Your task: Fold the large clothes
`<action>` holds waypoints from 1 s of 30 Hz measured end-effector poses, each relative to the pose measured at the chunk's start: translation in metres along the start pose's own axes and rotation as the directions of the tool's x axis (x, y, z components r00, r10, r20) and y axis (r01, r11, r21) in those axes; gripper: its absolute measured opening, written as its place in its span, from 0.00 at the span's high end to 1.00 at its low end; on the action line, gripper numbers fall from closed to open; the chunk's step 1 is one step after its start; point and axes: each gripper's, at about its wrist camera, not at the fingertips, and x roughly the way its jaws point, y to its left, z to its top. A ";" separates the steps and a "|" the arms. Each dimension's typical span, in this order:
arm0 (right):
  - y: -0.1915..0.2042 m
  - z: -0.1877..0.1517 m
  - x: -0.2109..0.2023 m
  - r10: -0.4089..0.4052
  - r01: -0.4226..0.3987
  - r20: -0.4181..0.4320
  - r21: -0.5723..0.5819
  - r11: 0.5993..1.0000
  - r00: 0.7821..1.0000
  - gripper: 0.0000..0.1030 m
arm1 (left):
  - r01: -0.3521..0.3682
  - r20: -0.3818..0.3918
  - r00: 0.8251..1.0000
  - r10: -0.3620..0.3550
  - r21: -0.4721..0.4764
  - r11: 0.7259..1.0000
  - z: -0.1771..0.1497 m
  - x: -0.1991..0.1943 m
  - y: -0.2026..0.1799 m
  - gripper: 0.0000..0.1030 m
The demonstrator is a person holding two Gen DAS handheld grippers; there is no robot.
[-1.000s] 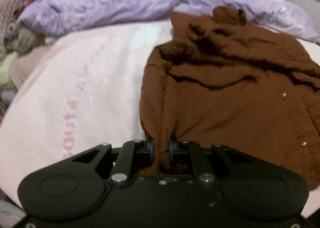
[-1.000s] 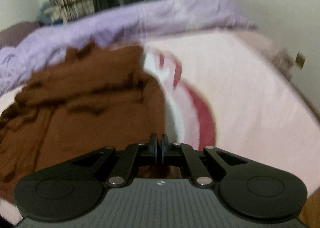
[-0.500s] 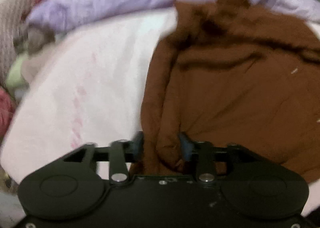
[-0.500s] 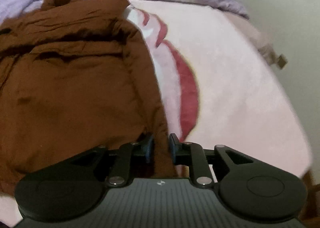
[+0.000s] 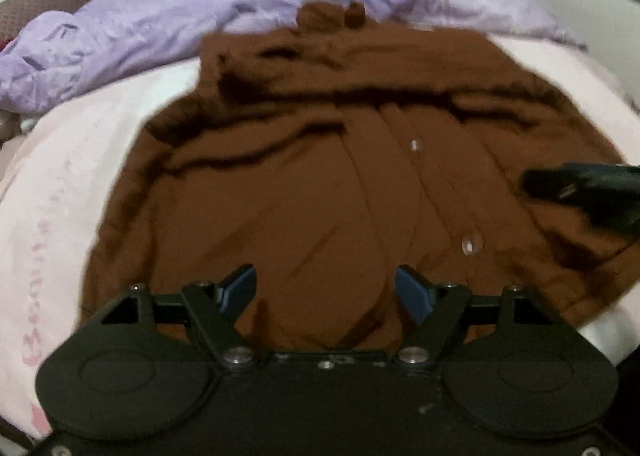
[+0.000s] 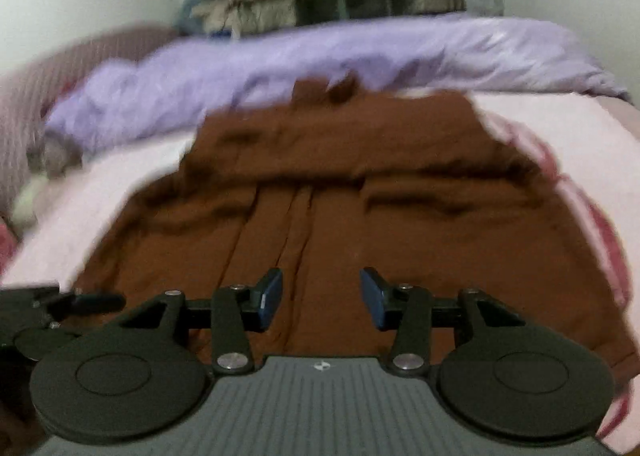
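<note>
On a bed spread with a pale pink blanket [image 5: 84, 191], the brown button-front shirt [image 5: 304, 191] lies front up and spread out, its collar toward the lilac quilt [image 5: 160, 35] bunched along the far side. A second ago each claw pinched a side edge of the shirt; both have since let go.

To the shirt's left half, the left gripper [image 5: 324, 290] hangs with its blue pads spread wide. Its jaws have just been opening, and the fold of cloth they gripped a second ago has dropped out, so only flat fabric lies beneath the gap. The left side edge now rests turned in over the body rather than bunched in the claw.

To the shirt's right half, the right gripper [image 6: 321, 298] is likewise spread, though less widely, its jaws also just opened and empty over the button placket [image 6: 296, 223]. Its dark tip pokes in at the right edge of the left wrist view, above the shirt's right side.

Judged from this, the shirt has been laid out and released, and the folds proper are yet to be made, with new holds needed.

Much is hard to read. Both views are smeared with motion blur. The hem nearest the cameras is hidden behind the gripper bodies, so how it lies cannot be told. The sleeves are lost among dark creases below the collar. Whether either claw touches the cloth cannot be told. The pink blanket's printed pattern is cut off at both sides.
</note>
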 end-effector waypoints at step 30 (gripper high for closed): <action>-0.106 -0.048 -0.008 -0.349 0.361 -0.159 0.056 0.931 0.924 0.61 | -0.189 -0.049 0.982 0.183 -0.191 0.963 -0.032 0.004 0.093 0.16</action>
